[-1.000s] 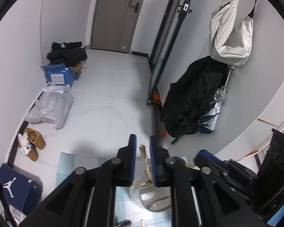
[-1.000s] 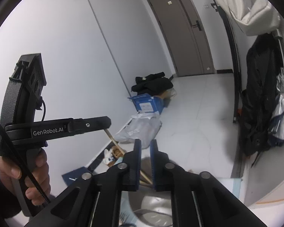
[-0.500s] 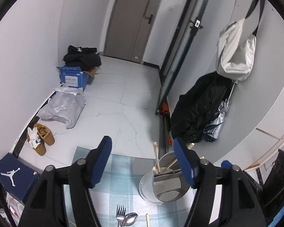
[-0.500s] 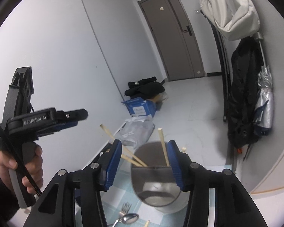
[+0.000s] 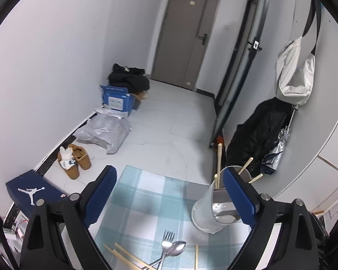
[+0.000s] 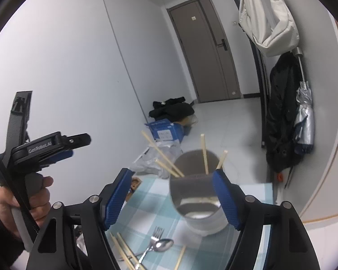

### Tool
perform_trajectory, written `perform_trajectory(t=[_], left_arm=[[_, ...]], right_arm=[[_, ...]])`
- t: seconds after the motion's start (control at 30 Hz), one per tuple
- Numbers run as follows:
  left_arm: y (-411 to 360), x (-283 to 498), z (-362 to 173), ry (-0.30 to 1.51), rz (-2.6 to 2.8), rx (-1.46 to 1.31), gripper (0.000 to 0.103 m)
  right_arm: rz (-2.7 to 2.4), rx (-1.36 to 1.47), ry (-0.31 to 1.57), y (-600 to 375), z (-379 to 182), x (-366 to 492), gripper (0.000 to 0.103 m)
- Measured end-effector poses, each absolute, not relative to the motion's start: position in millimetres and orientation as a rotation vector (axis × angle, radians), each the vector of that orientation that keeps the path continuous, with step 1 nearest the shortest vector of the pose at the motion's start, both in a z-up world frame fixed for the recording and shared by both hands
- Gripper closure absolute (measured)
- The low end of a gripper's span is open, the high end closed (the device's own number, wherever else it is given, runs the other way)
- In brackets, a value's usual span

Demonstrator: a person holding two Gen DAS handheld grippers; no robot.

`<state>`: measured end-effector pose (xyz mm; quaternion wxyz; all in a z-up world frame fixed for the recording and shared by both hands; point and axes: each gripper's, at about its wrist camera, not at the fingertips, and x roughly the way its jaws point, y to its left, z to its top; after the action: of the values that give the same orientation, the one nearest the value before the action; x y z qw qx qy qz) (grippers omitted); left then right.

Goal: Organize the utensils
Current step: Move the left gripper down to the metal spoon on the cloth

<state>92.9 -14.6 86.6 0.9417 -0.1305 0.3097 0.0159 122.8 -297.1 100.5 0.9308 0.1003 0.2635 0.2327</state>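
Note:
A metal utensil holder (image 5: 216, 211) stands on a blue checked cloth (image 5: 146, 193), with several wooden chopsticks (image 6: 204, 155) leaning in it; it also shows in the right wrist view (image 6: 198, 202). A fork (image 5: 167, 238), a spoon (image 5: 176, 247) and loose chopsticks (image 5: 126, 256) lie flat on the cloth in front. My left gripper (image 5: 169, 198) is open and empty above the cloth, left of the holder. My right gripper (image 6: 172, 199) is open and empty, its fingers either side of the holder from behind. The left gripper's body (image 6: 49, 148) shows at the left, hand-held.
The table edge drops to a tiled floor with shoes (image 5: 75, 159), a blue shoebox (image 5: 33, 191), a grey bag (image 5: 103, 132) and a blue carton (image 5: 117, 99). A black coat (image 5: 259, 132) and white bag (image 5: 295, 78) hang on the right wall.
Both grippers went from shut to wide open and drew back and up from the holder. The chopsticks they held now stand in the holder.

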Motion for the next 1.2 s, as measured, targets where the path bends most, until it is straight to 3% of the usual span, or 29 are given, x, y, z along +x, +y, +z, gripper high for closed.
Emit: perform_trajectory(t=[0.07,0.2,0.53,0.93,1.2], left_arm=[[-10.7,83.5,85.8,0.613,0.055,-0.266,0.002],[-7.7,66.7,82.1,0.567,0.063,-0.236,0.001],[-4.0,45.8,35.6,0.608,0.057,-0.201,0.001],[0.4,58.4,-26.4,0.825,-0.009,-0.194,0.001],[26.2,74.8,-49.0,0.971,0.013,-0.364,0.001]], right_arm=[[0.475,0.198,0.546,-293.6,100.5,115.1,0.027],[0.468,0.173,0.528,-287.6,100.2,98.3,0.019],[0.449,0.142,0.582,-276.9,65.6,70.9,0.015],[0.448,0.101,0.763,-261.5,-2.1,78.0,0.015],[0.472,0.091,0.918,-239.7,-41.7,98.4,0.015]])
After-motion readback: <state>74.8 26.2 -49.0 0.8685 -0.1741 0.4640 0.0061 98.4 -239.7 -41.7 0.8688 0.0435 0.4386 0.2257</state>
